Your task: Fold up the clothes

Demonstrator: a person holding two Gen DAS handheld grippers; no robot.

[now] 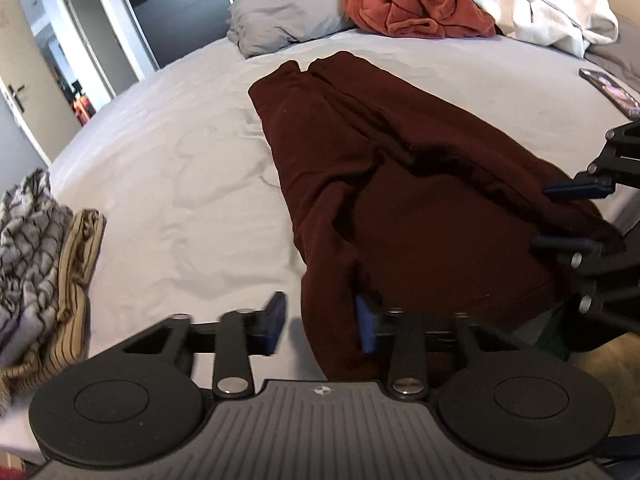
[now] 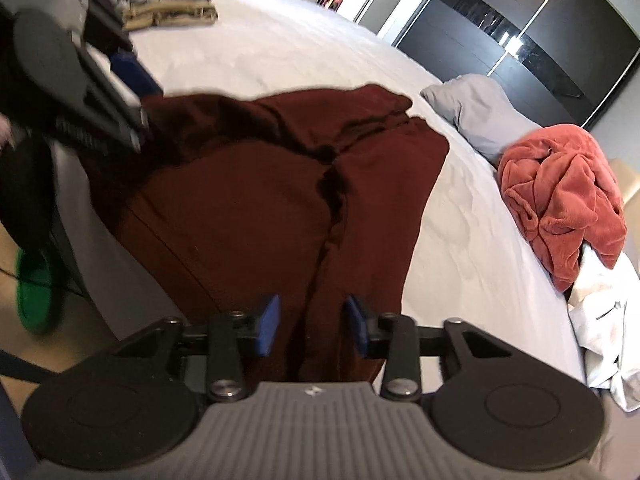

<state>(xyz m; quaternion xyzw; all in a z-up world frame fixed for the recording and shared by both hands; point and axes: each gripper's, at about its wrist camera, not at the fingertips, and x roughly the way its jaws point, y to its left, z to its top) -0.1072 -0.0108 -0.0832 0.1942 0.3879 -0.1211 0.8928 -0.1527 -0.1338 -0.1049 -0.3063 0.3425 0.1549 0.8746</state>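
A dark red garment (image 1: pixel 400 184) lies spread on the grey sheet of the bed (image 1: pixel 180 168), and its near edge hangs over the side of the bed toward both tools.

The left hand-held gripper (image 1: pixel 322 322) is at the near left corner of the garment. Its jaws stand apart with cloth between them; the right blue pad (image 1: pixel 366 326) touches the fabric, the left pad is free.

The right hand-held gripper (image 2: pixel 312 326) is at the near edge of the garment, on its right side. A hanging fold of the cloth passes between its blue pads (image 2: pixel 269 324), and a small gap shows on both sides.

A pile of folded clothes (image 1: pixel 44 272) sits at the left edge of the bed, well apart.
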